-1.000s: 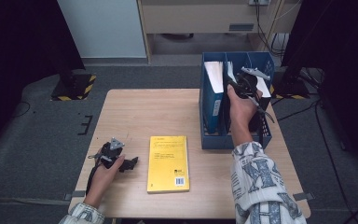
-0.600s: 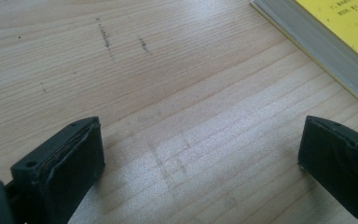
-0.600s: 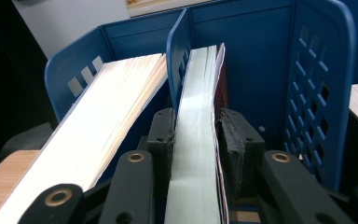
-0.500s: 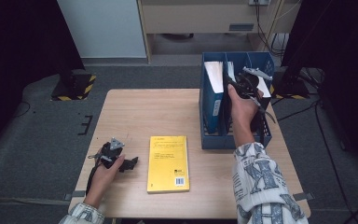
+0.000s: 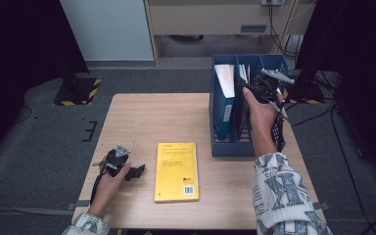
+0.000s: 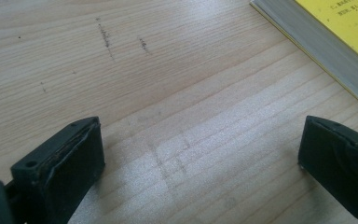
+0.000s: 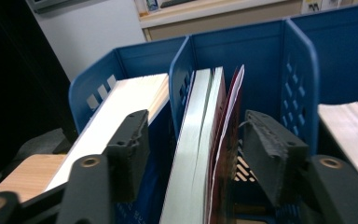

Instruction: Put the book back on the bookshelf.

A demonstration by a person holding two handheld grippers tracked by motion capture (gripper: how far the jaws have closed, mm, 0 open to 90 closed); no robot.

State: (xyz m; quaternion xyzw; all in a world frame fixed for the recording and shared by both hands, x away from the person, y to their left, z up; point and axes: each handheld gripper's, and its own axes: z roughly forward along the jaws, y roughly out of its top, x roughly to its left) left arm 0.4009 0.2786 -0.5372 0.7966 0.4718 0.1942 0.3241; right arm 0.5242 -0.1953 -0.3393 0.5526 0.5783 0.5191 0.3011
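In the high view the right gripper sits at the upper right of the frame, over the middle slot of the blue file rack that stands on the right part of the desk. The right gripper view shows what the high view cannot: the books in that middle slot stand upright on edge, page edges toward the camera, their long axis running away from it toward the top of the frame, with a red-covered one on the right of the bundle. The black fingers stand on either side of these books, spread apart with clear gaps and pressing on nothing; they have just been opening. The same view shows a pale book in the slot at the left of the frame and another stack of pages at the right edge. In the lower left of the high view the left gripper rests on the desk in the person's hand, just beside the yellow book, which lies flat in the lower middle with its long axis toward the top of the frame. The left gripper view shows its fingers spread wide over bare wood, and the yellow book's page edge in the upper right corner.
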